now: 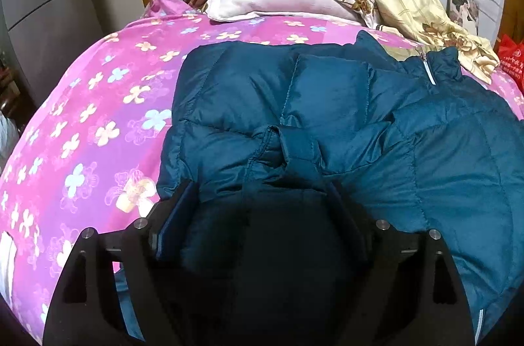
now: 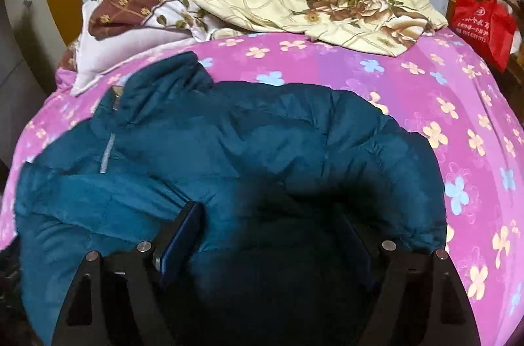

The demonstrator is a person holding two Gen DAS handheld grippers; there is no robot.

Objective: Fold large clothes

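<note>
Both the left gripper point(image 1: 258, 201) and right gripper point(image 2: 271, 224) straddle the puffy teal jacket point(image 1: 344, 116) unclenched, so slippery padding may escape when they pinch.

L gripper point(image 1: 262, 192): matte black angular arms w/ slot cutouts, round silver screw heads on the knuckles, dark blue pads point(image 1: 178, 215) inside the fingers. R gripper point(image 2: 270, 216): same build, black arms, silver screws, blue pads point(image 2: 178, 239).

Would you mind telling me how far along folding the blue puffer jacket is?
Done: a sleeve lies folded across the jacket on the bedspread. In hand: left gripper and right gripper straddle the near edge, jaws open. Left: folding it smaller.
</note>
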